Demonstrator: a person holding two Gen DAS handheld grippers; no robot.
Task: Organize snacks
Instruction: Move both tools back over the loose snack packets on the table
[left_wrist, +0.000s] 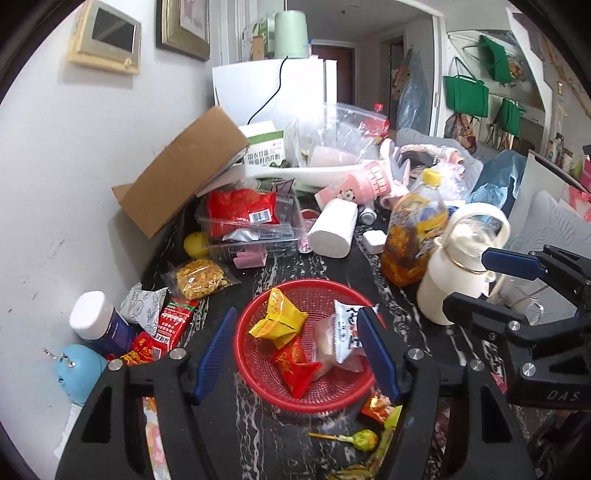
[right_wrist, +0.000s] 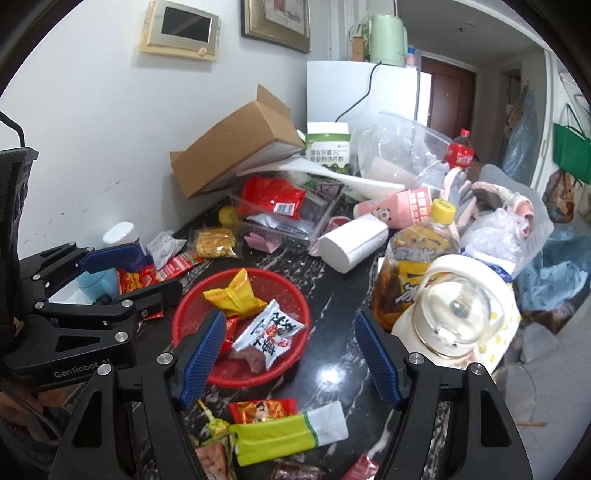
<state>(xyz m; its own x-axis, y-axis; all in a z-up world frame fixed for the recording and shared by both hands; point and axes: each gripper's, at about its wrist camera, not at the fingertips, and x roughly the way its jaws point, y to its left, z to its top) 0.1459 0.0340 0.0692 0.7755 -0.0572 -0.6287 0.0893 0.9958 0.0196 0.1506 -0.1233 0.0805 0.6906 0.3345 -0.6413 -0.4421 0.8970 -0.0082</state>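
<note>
Sorting loose snack packets into the red basket (left_wrist: 258, 373); both grippers look to be between picks, nothing in hand.

Left gripper (left_wrist: 297, 354): jaws apart, about mid-width, pads clear of everything. Basket sits directly below and between its jaws, holding a yellow packet (left_wrist: 277, 318), a red packet (left_wrist: 295, 367) and a white printed packet (left_wrist: 347, 332).

Right gripper (right_wrist: 290, 360): jaws apart, similar width, empty. Basket is ahead and toward its left jaw; bare counter between the jaws.

Still loose: yellow-green sachet (right_wrist: 288, 434) and red printed packet (right_wrist: 263, 410) just below the right jaws, lollipop (right_wrist: 216, 424) near the left pad. Outboard of the left gripper's left jaw: red strip packet (left_wrist: 173, 325) and clear bag of yellow crumbs (left_wrist: 201, 278).

Next, my read: right gripper drops onto the sachet or red packet under it. Flat foil on a slick counter, so pinch an edge. Bottle (right_wrist: 417, 258) and white kettle (right_wrist: 454, 325) crowd the right jaw; keep clear.
</note>
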